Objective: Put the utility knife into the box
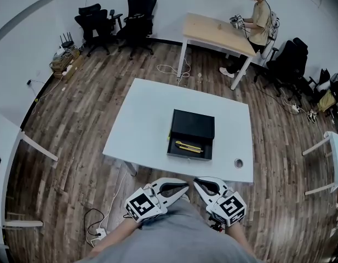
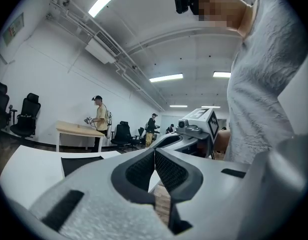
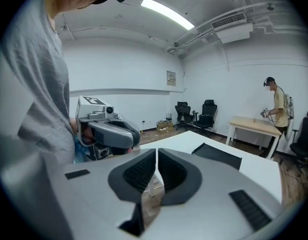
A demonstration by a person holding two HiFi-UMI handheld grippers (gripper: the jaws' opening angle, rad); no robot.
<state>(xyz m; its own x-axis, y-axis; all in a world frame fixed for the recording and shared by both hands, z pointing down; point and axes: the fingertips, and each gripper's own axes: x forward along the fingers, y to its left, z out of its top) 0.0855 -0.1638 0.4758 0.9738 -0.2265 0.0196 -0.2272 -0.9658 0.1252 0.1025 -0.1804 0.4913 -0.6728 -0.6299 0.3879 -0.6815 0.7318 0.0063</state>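
The utility knife (image 1: 188,147) lay in the black box (image 1: 193,126) on the white table (image 1: 147,114). The left gripper (image 1: 185,186) and right gripper (image 1: 196,181) were clenched on nothing, tips close together, near the person's body. The table's near edge lay between them and the box. Office chairs (image 1: 137,15) stood far left.
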